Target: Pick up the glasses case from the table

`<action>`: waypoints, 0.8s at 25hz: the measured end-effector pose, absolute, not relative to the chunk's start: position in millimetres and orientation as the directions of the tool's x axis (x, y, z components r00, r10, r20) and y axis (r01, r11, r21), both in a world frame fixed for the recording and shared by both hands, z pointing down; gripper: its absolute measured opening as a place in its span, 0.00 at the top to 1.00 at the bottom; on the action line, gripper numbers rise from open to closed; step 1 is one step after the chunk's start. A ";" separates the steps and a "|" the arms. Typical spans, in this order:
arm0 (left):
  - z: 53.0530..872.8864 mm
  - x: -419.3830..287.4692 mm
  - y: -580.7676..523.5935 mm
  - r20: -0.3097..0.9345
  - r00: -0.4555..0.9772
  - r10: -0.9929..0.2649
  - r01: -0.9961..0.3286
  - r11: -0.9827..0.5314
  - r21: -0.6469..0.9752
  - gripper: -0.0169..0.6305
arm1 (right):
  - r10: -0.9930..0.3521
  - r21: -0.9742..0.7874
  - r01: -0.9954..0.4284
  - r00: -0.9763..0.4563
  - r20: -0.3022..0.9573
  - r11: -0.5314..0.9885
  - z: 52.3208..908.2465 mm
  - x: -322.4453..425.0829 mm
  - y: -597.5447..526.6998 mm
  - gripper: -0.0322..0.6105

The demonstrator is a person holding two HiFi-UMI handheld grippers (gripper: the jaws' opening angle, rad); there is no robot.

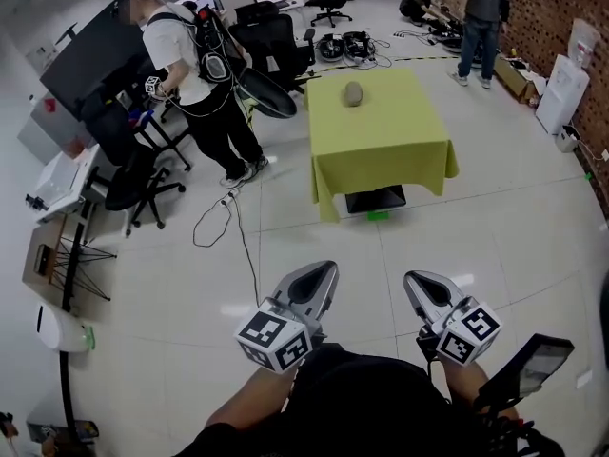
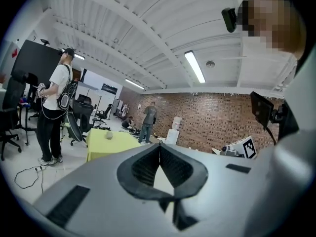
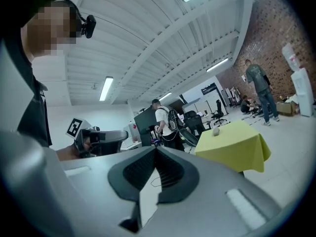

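Note:
A small grey-brown glasses case (image 1: 353,94) lies on the far part of a table with a yellow-green cloth (image 1: 400,146), well ahead of me across the floor. Both grippers are held low in front of my body, far short of the table. The left gripper (image 1: 326,268) is shut with nothing in it, and the right gripper (image 1: 417,280) is shut and empty too. In the left gripper view the jaws (image 2: 159,145) meet, with the case (image 2: 109,135) small at the left. The right gripper view shows its closed tips (image 3: 155,148) and the case (image 3: 216,131) on the table (image 3: 239,149).
A person in a white shirt with a backpack (image 1: 195,69) stands at the left among office chairs (image 1: 143,174). A cable (image 1: 236,231) trails over the white floor towards me. A dark box (image 1: 375,199) sits under the table. Another person (image 1: 481,17) stands by the brick wall.

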State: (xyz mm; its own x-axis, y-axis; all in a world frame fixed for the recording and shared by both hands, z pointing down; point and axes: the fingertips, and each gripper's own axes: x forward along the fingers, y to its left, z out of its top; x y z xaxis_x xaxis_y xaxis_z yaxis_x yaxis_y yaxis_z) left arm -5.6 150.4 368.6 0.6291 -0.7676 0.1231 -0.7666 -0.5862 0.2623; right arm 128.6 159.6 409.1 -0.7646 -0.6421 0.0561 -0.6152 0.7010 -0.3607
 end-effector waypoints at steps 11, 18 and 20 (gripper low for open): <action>372.9 8.4 143.1 0.140 0.638 -0.757 -0.760 -0.592 0.268 0.96 | -0.646 -0.380 -0.620 -0.760 0.072 0.687 416.0 140.6 156.0 0.95; 367.6 8.2 130.1 0.130 0.657 -0.742 -0.746 -0.616 0.253 0.96 | -0.670 -0.379 -0.635 -0.741 0.051 0.673 413.2 139.8 145.4 0.95; 365.0 8.6 124.2 0.123 0.659 -0.742 -0.744 -0.618 0.254 0.96 | -0.672 -0.379 -0.638 -0.739 0.054 0.671 413.0 140.1 143.6 0.95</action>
State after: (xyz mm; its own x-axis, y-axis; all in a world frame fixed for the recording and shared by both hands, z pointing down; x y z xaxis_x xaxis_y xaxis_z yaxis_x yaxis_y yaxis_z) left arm 8.6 124.2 365.0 0.6589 -0.7421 0.1230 -0.7438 -0.6184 0.2536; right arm 140.1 143.6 413.0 -0.7388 -0.6718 0.0537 -0.6375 0.6708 -0.3789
